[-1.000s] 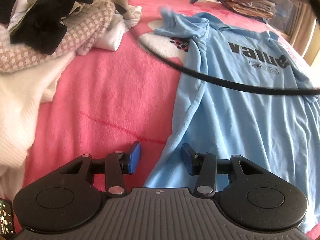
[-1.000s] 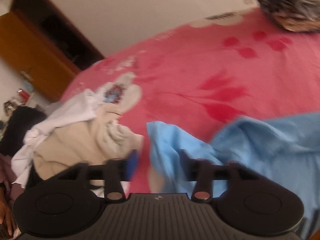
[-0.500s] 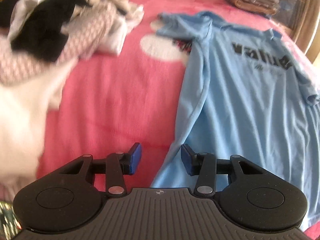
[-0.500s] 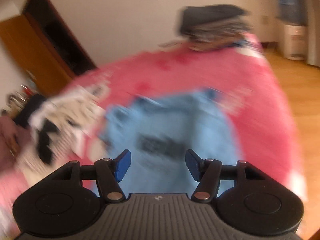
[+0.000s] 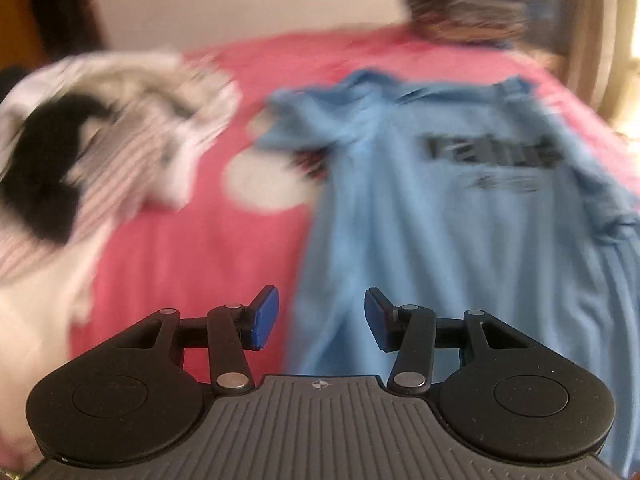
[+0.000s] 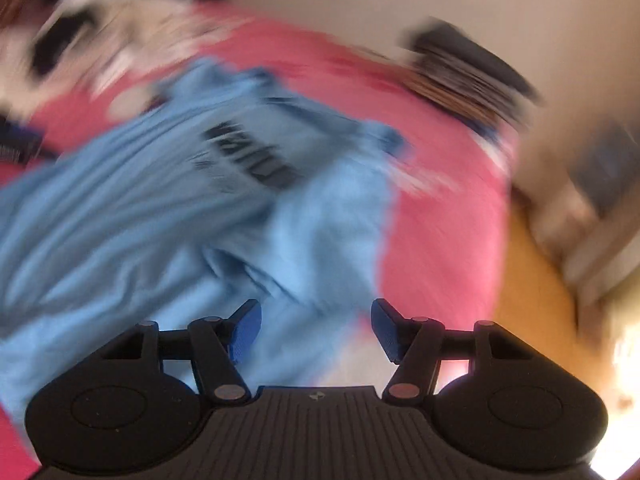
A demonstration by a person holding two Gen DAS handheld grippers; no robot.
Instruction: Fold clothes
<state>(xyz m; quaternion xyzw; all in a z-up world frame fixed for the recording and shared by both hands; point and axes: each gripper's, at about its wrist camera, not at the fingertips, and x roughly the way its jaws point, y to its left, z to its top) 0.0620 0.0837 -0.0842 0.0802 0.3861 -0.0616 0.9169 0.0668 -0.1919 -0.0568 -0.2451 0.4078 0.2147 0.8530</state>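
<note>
A light blue T-shirt with black lettering lies spread face up on the pink bed cover, collar at the far end. My left gripper hovers over the shirt's left hem edge; its jaws are opening, with nothing between the blue pads. In the right wrist view the same T-shirt fills the left half, its right sleeve lying just ahead of my right gripper. That gripper is open above the cloth, its pads not touching it. Both views are blurred by motion.
A heap of unfolded clothes, white, striped and black, lies left of the shirt. A stack of folded dark garments sits at the bed's far right corner. The bed's right edge drops to a wooden floor.
The right gripper swung from the shirt's far left sleeve round to its right side and rolled. The left gripper rose and pulled back a little, and its jaws widened.
</note>
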